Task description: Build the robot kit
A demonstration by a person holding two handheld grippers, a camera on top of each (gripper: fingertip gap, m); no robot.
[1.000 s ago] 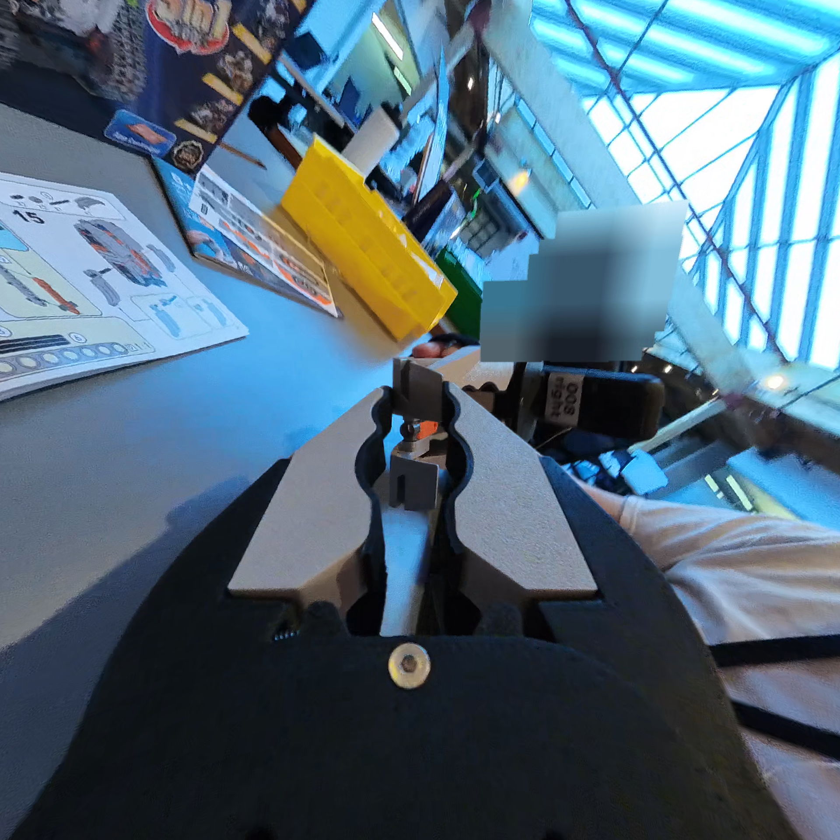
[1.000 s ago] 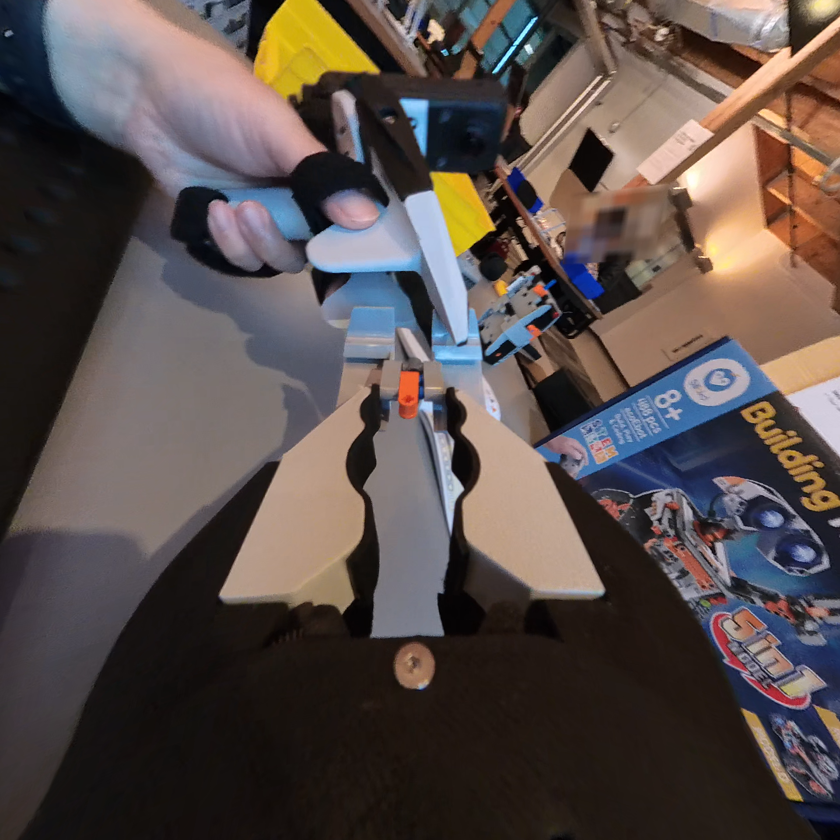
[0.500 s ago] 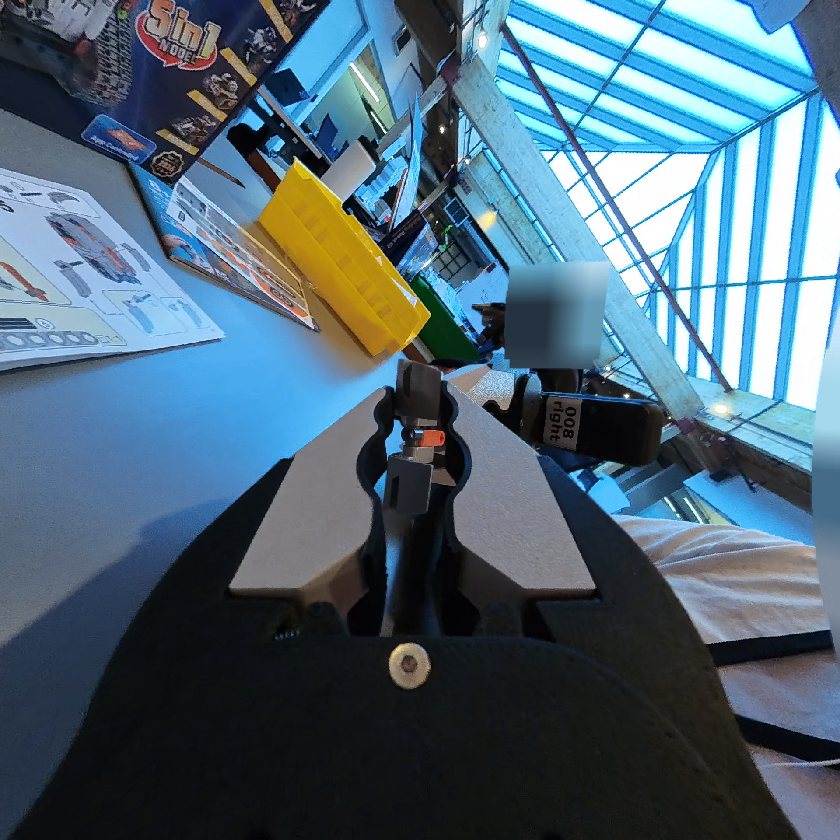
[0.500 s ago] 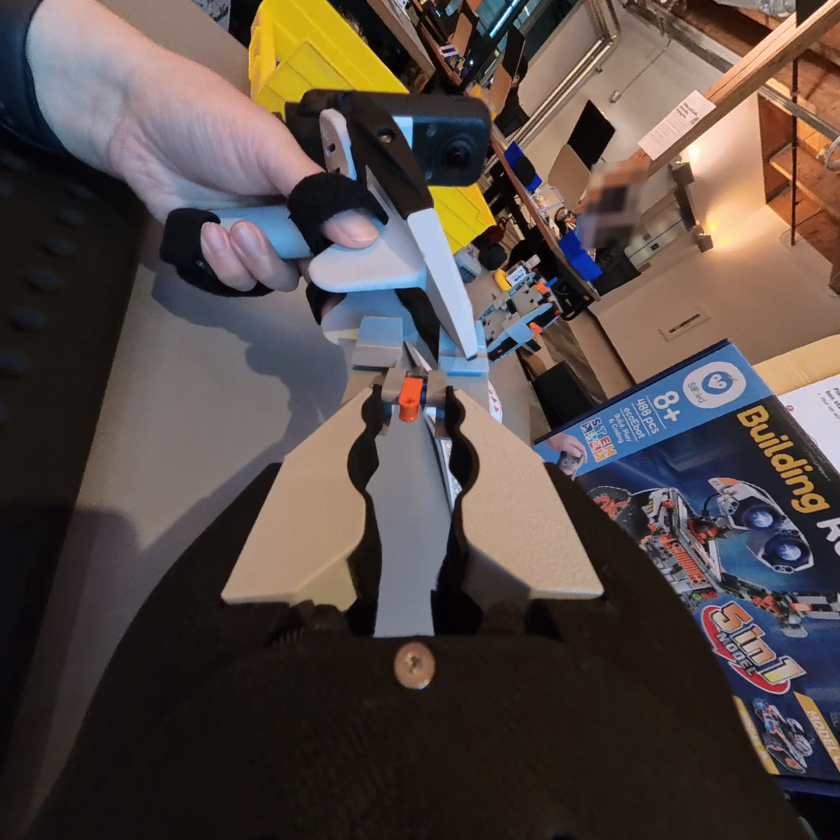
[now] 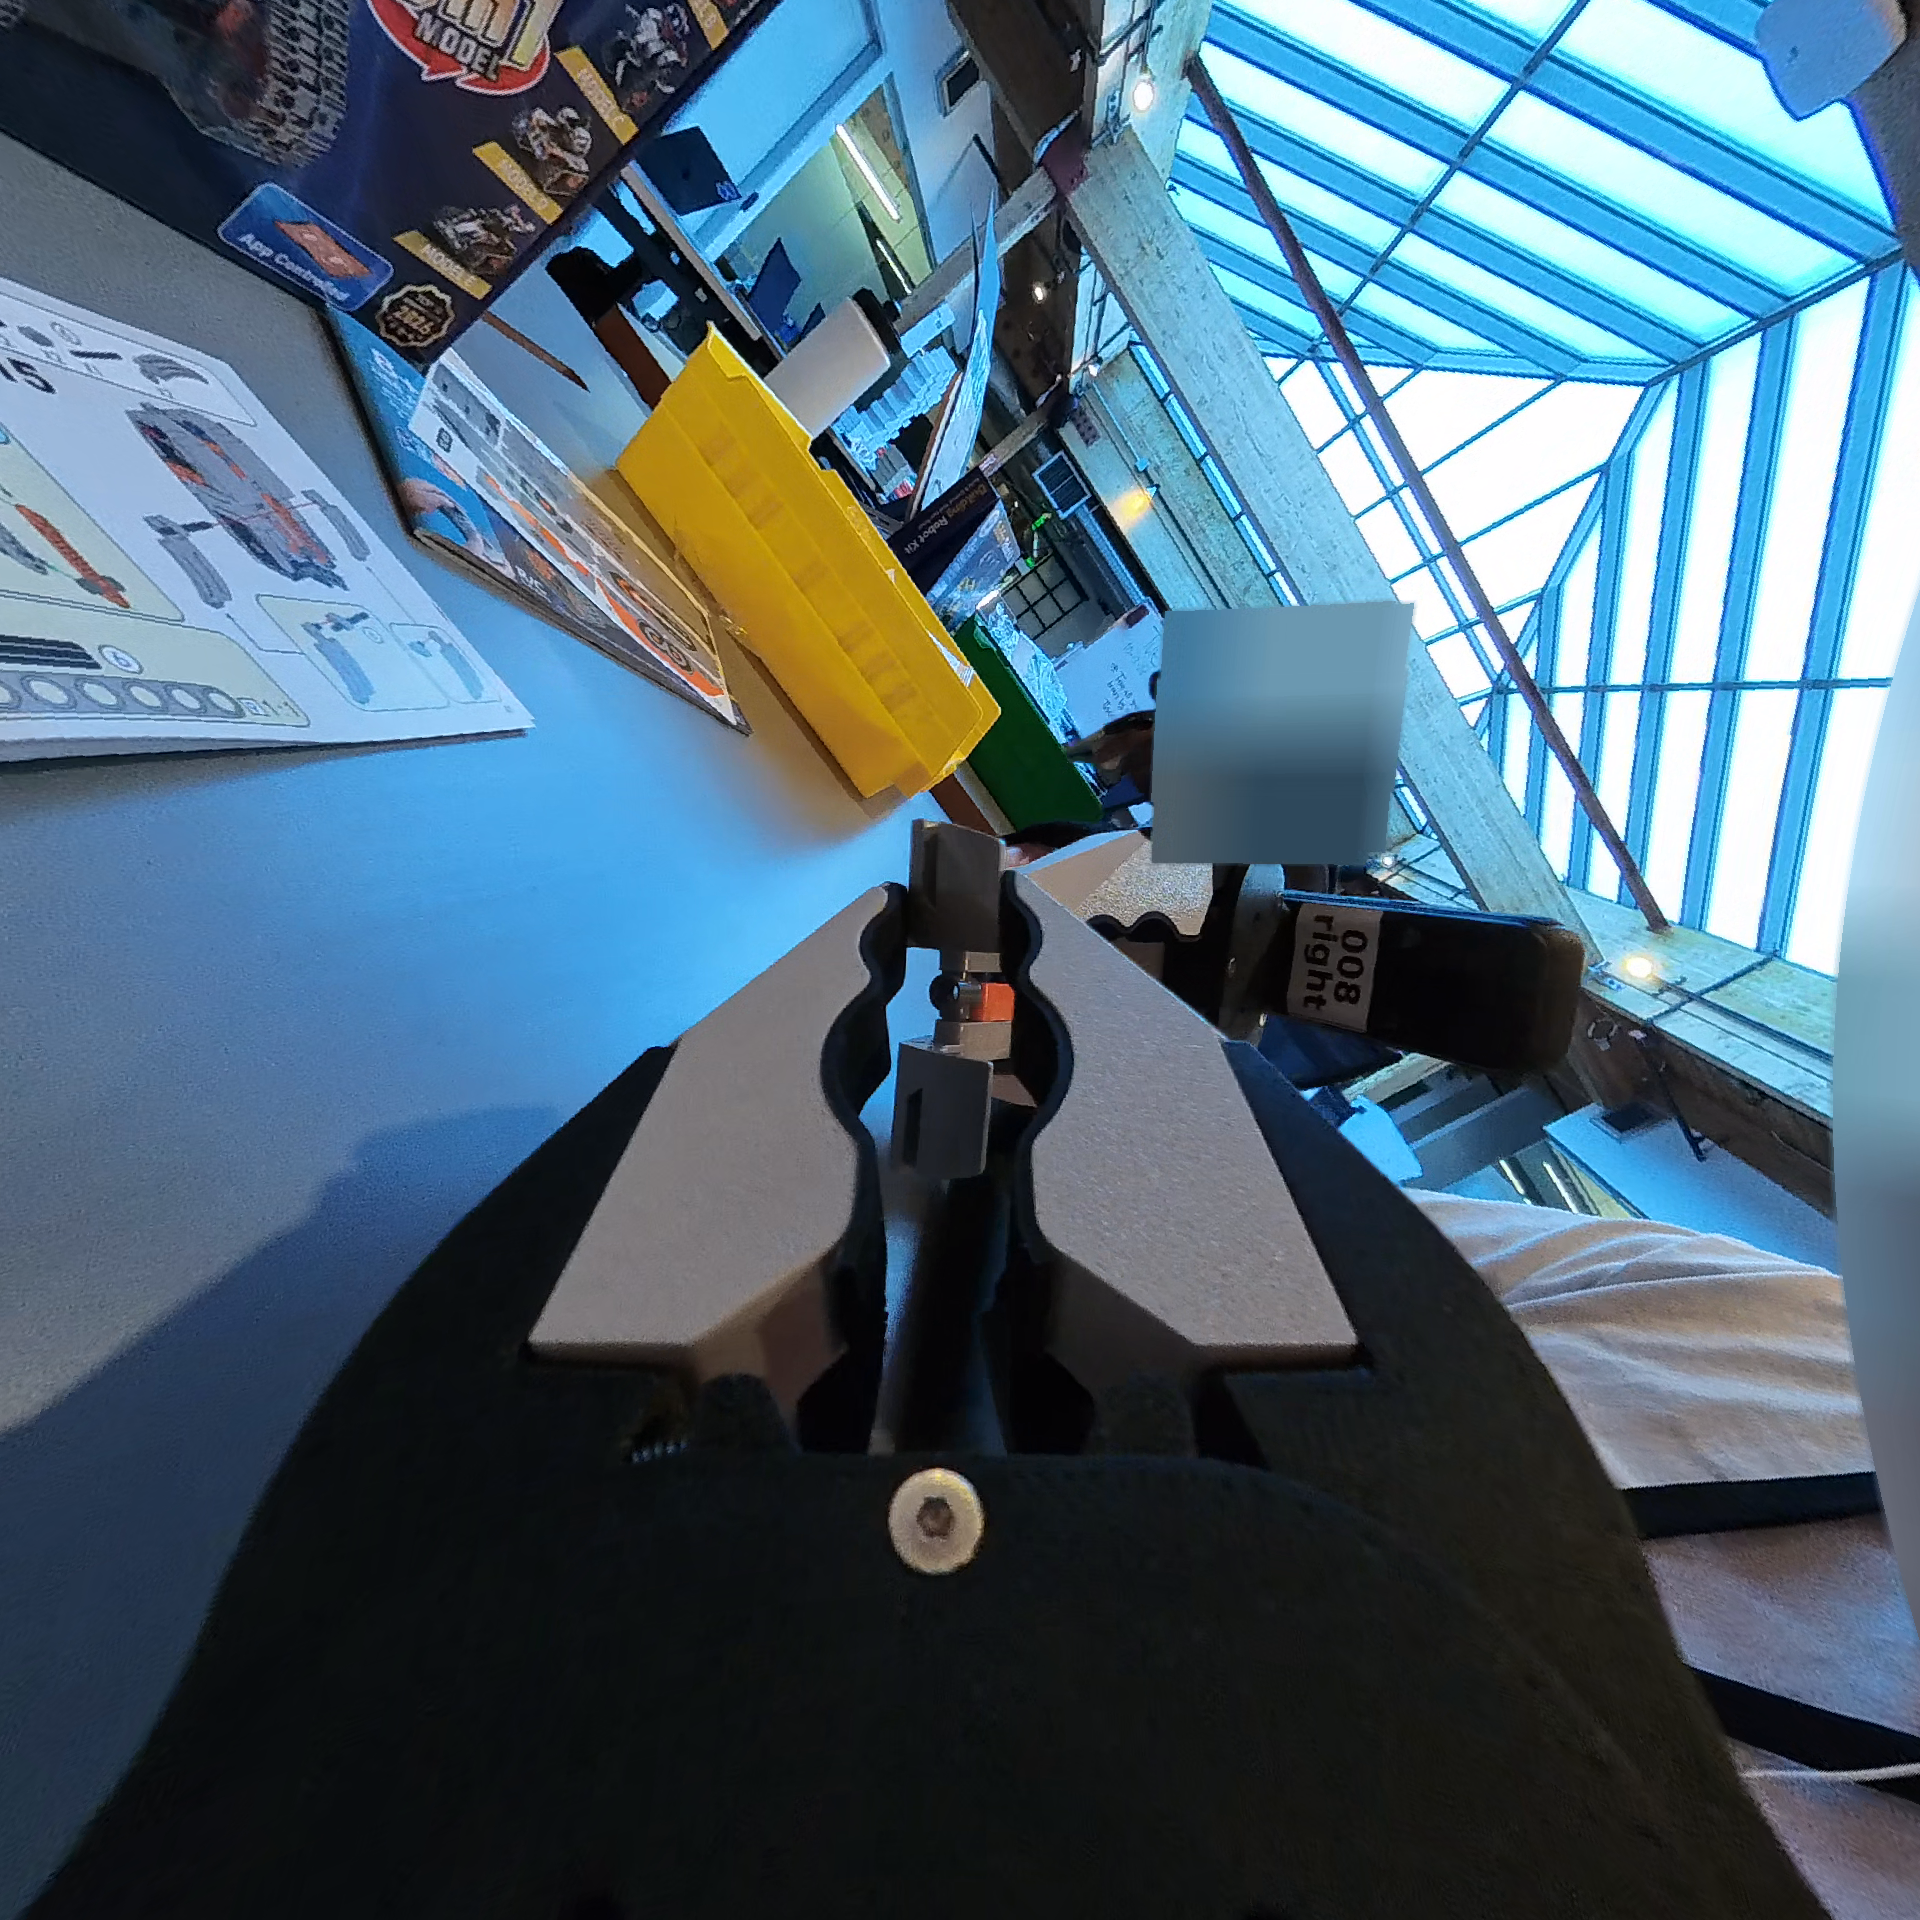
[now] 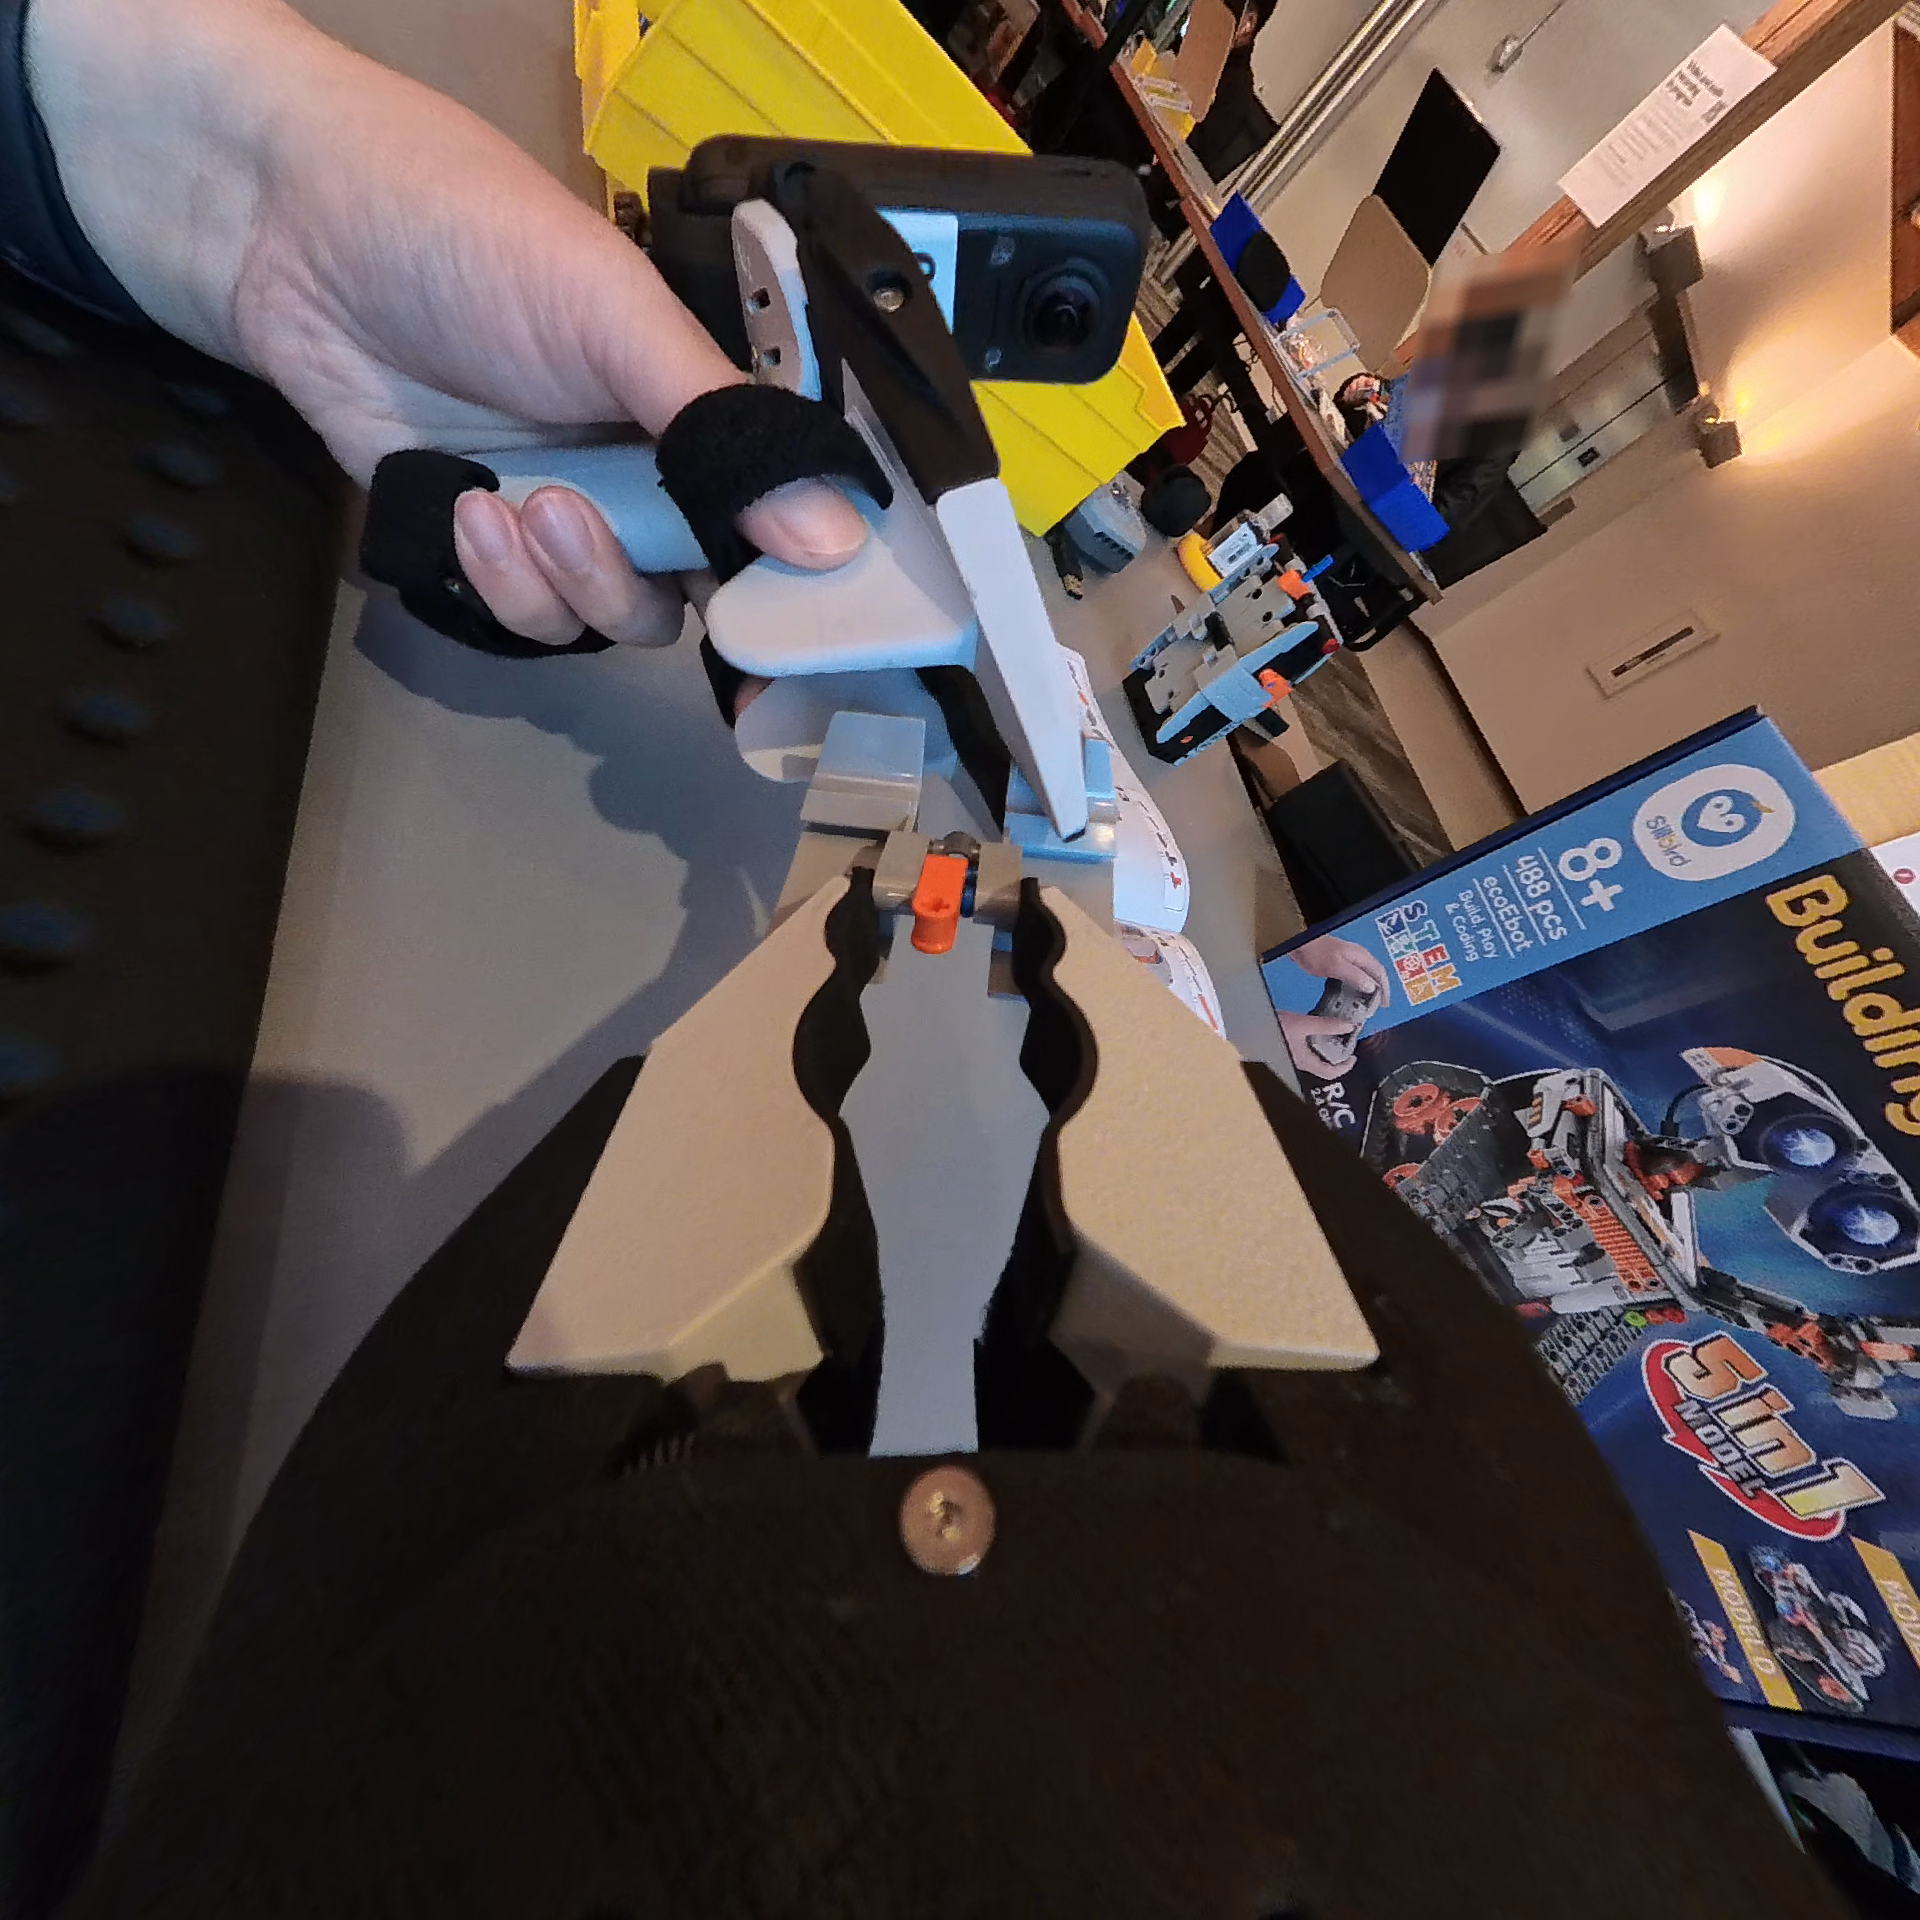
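Observation:
My left gripper (image 5: 951,889) is shut on a small grey brick assembly (image 5: 940,1117) with an orange pin (image 5: 988,1000), held above the grey table (image 5: 312,987). My right gripper (image 6: 935,885) is shut on the same grey assembly (image 6: 899,868), its orange pin (image 6: 932,902) showing between the tips. The two grippers meet tip to tip. In the right wrist view a hand (image 6: 395,270) holds the left gripper (image 6: 961,805), which points down at the assembly. The right gripper's black camera (image 5: 1423,977) shows to the right in the left wrist view.
A yellow bin (image 5: 810,582) stands at the table's far side and also shows in the right wrist view (image 6: 831,83). An instruction sheet (image 5: 208,582) and a blue kit box (image 6: 1662,1195) lie on the table. A built brick model (image 6: 1236,644) stands farther back. Both grippers' tips are close together, under 4 cm apart.
Both grippers stay shut on the assembly. The pair has turned and shifted slightly; the hand with the left gripper sits a little higher and nearer in the right wrist view.

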